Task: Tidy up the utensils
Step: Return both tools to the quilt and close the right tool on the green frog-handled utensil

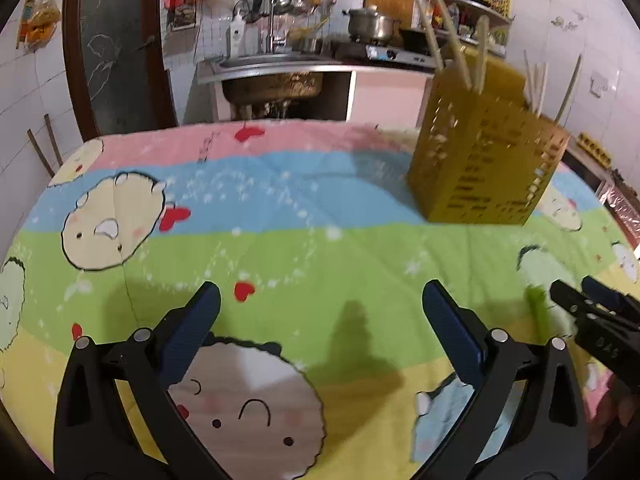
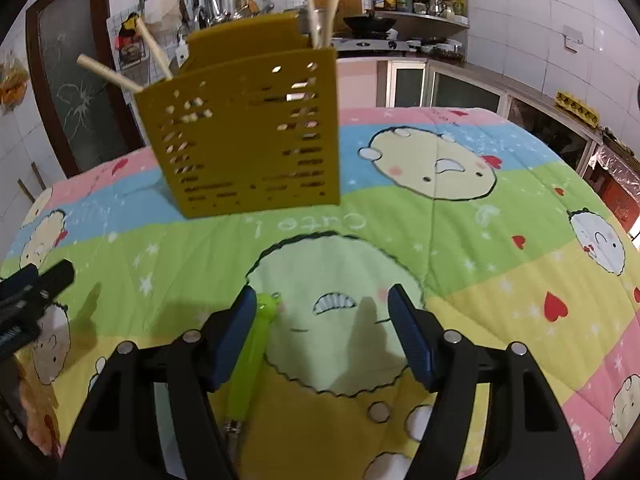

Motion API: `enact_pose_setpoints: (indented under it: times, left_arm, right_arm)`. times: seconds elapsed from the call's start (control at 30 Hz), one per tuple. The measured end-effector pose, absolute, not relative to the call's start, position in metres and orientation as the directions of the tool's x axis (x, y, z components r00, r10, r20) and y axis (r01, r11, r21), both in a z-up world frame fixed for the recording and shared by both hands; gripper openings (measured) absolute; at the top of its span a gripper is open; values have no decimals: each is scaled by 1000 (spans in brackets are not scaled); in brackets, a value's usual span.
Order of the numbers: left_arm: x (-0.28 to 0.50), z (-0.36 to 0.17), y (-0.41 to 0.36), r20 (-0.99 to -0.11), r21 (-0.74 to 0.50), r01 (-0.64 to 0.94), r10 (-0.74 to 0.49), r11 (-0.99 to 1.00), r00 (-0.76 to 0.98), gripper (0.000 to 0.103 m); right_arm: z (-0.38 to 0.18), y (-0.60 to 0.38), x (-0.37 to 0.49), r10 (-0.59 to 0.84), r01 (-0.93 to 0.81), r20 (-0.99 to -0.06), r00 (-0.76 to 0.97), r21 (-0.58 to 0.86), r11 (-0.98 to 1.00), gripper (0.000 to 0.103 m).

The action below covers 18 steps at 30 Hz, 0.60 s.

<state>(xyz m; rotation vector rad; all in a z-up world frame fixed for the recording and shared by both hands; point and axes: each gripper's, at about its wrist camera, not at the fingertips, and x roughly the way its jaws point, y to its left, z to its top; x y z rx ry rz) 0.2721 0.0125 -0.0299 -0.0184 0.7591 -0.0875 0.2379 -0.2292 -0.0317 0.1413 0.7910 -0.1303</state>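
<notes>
A yellow perforated utensil holder [image 1: 484, 156] [image 2: 248, 136] stands upright on the cartoon quilt [image 1: 280, 208] with pale chopsticks [image 1: 456, 48] [image 2: 152, 46] sticking out of it. A utensil with a lime-green handle [image 2: 250, 356] [image 1: 538, 312] lies on the quilt in front of the holder. My right gripper [image 2: 323, 292] [image 1: 576, 285] is open over it, and the handle runs along the inner side of its left finger. Left of it, my left gripper [image 1: 322, 288] [image 2: 46, 272] is wide open low over the quilt, with only bare fabric between its fingers.
The quilt [image 2: 500, 216] covers the whole table. Behind the table's far edge run a steel sink [image 1: 272, 68], a stove with a pot [image 1: 370, 24], hanging ladles and wall shelves [image 2: 420, 16]. A dark-framed glass door [image 1: 116, 48] stands at the back left.
</notes>
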Motion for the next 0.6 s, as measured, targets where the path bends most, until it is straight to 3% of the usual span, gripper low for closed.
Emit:
enact_pose_setpoints:
  times: [0.27, 0.3, 0.6]
  left_arm:
    - [273, -44, 12, -713, -47, 77, -87, 996, 696, 98]
    - [273, -45, 12, -716, -46, 81, -89, 996, 692, 98]
    - [270, -41, 7, -713, -40, 95, -95, 995, 694, 98]
  right_arm:
    - [-41, -215, 249, -86, 188, -777, 624, 43, 981, 64]
    - [-42, -213, 250, -76, 183, -783, 618, 50, 982, 54]
    - [-42, -204, 258, -46, 157, -796, 604, 63, 986, 21]
